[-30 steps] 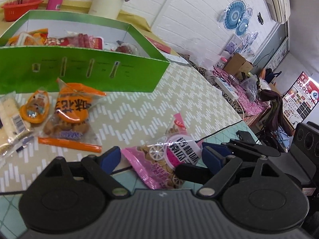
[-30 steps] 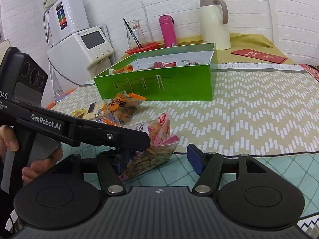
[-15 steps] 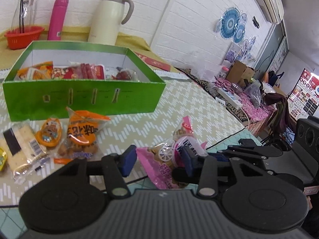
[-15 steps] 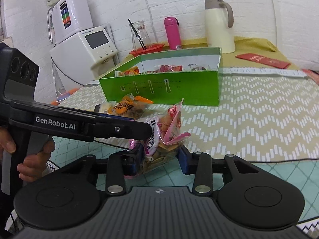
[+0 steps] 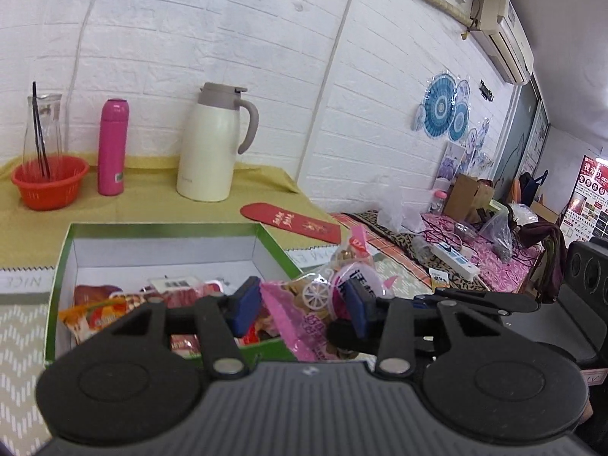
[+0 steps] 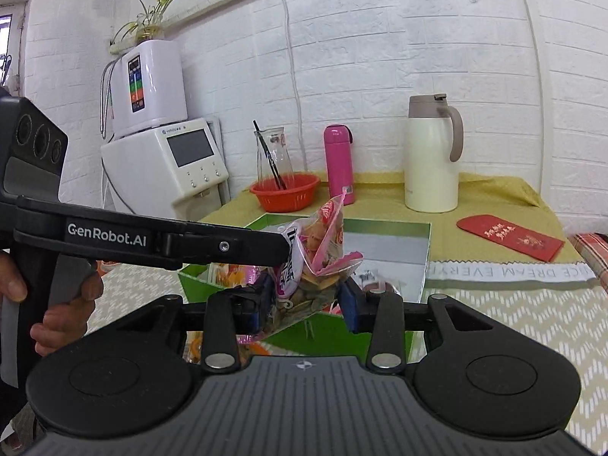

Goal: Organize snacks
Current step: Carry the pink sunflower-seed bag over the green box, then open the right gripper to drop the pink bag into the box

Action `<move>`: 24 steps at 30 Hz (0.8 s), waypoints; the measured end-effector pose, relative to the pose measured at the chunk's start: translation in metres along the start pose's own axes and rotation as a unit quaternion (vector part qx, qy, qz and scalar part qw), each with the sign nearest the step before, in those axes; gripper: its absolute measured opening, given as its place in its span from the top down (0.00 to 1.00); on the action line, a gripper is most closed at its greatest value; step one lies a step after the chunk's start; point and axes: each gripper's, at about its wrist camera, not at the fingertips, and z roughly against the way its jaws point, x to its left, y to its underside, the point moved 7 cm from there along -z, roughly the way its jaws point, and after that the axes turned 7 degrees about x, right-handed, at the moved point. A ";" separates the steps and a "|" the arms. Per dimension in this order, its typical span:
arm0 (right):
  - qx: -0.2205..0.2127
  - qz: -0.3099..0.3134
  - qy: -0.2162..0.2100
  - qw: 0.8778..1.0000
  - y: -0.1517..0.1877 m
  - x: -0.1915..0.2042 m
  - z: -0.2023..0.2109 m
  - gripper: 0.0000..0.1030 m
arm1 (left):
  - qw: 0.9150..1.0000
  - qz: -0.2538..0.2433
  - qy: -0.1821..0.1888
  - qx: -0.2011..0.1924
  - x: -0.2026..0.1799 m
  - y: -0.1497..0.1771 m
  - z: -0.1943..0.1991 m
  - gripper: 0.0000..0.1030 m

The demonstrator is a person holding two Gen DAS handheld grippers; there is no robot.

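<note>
A pink and clear snack bag (image 5: 304,306) of small biscuits hangs in the air, held from two sides. My left gripper (image 5: 302,302) is shut on its pink end. My right gripper (image 6: 307,302) is shut on its lower, clear part (image 6: 304,296). The bag's top (image 6: 323,235) stands up crumpled above the pads. Just beyond and below it lies the open green box (image 5: 60,266), with several red and orange snack packets (image 5: 95,311) in its near half. In the right wrist view the box (image 6: 380,224) shows behind the bag, and the left tool's black arm (image 6: 152,241) reaches in from the left.
On the yellow cloth behind the box stand a cream jug (image 5: 212,144), a pink bottle (image 5: 112,148) and a red basket (image 5: 49,182) with a glass carafe. A red envelope (image 5: 292,222) lies to the right. A white water dispenser (image 6: 163,159) stands at the left. A hand (image 6: 57,315) grips the left tool.
Both grippers closed on the pink snack bag where it lay on the table and lifted it. It now hangs at the green box's near edge; both views have risen.
</note>
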 end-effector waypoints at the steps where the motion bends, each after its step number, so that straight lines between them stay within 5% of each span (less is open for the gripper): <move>1: -0.003 -0.004 -0.002 1.000 -0.004 -0.005 -0.006 0.35 | 1.000 0.004 0.000 -0.001 0.004 -0.006 -0.006 0.58; 14: 0.029 -0.040 -0.010 0.999 0.001 -0.038 -0.078 0.34 | 0.998 0.042 -0.025 0.044 0.053 -0.008 -0.072 0.60; 17: 0.038 -0.026 -0.001 0.999 0.007 -0.038 -0.086 0.24 | 0.998 0.038 -0.039 0.041 0.059 -0.002 -0.075 0.37; 19: 0.032 -0.003 0.024 0.999 0.009 -0.038 -0.089 0.00 | 0.998 0.029 -0.051 0.022 0.060 -0.001 -0.072 0.31; 21: 0.019 0.015 0.049 0.998 0.010 -0.039 -0.089 0.00 | 0.997 0.033 -0.068 0.014 0.061 0.000 -0.070 0.10; 24: 0.013 0.027 0.062 0.998 0.011 -0.042 -0.090 0.00 | 0.992 0.037 -0.120 0.009 0.066 -0.002 -0.069 0.10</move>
